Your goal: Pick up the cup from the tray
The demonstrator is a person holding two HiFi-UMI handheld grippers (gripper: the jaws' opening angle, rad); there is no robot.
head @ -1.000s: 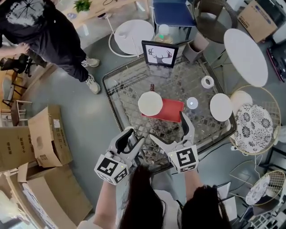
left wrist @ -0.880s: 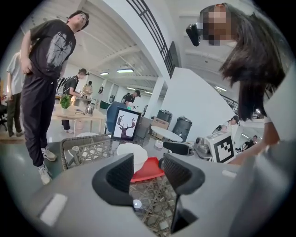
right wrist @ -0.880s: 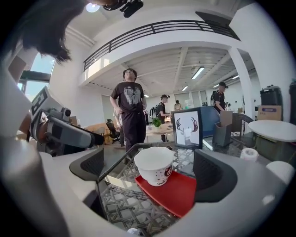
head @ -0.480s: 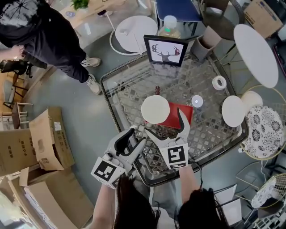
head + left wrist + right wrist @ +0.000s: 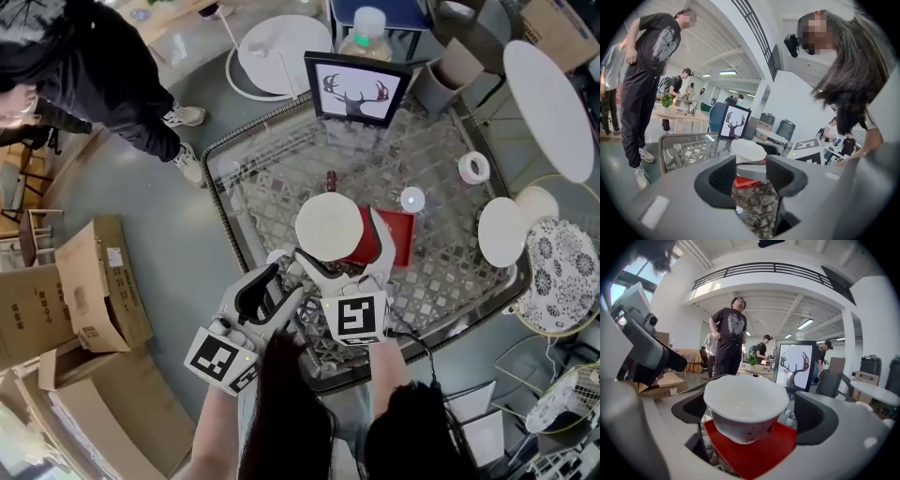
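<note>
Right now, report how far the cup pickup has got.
Done: the right tool brackets the cup, jaws apart on either side. In hand: nothing yet; the cup sits on the red tray, ungripped. The left tool is open and empty. Left: close on the cup and lift it off.

Office atrium: mezzanine railing, cardboard boxes

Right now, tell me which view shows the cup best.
Right gripper view: the cup sits large between open jaws, wall and inside showing. Head view shows only its top; left gripper view, a small, partly hidden piece.
</note>
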